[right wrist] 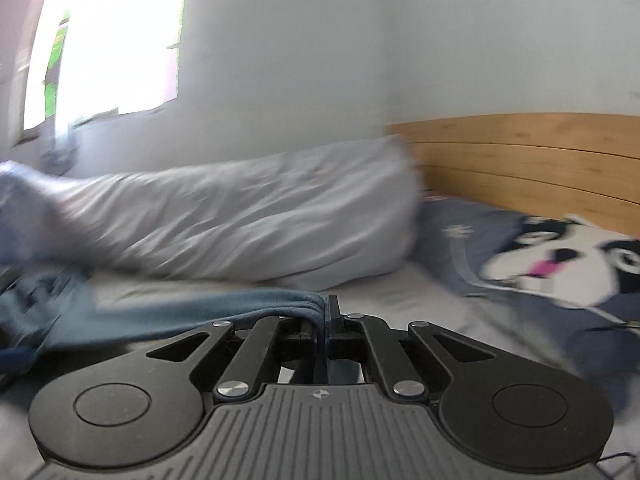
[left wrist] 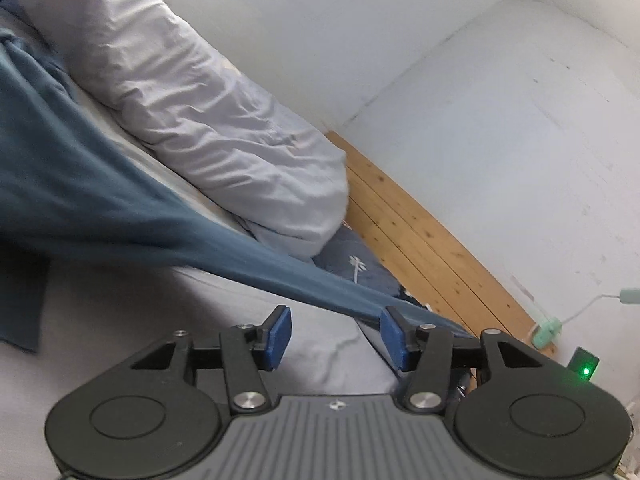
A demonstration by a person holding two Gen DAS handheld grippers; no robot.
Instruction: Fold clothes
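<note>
One garment is in play, a blue-green garment [left wrist: 92, 184], and we hold it off the grey bed [left wrist: 120, 320], stretched rather than folded; our right gripper [right wrist: 325, 312] is clamped on a bunched edge of it, several layers pinched between its closed jaws; our left gripper [left wrist: 335, 338] stands wide with nothing between its blue pads [left wrist: 280, 336], the cloth running past its right finger. We judge the folding unfinished; no neat stack shows anywhere. The left view shows the cloth taut beside the white duvet [left wrist: 192, 112]; the right view alone shows the grip, a bright window [right wrist: 104, 44] and a dog-print pillow [right wrist: 560, 256] by the wooden headboard [right wrist: 540, 156].
</note>
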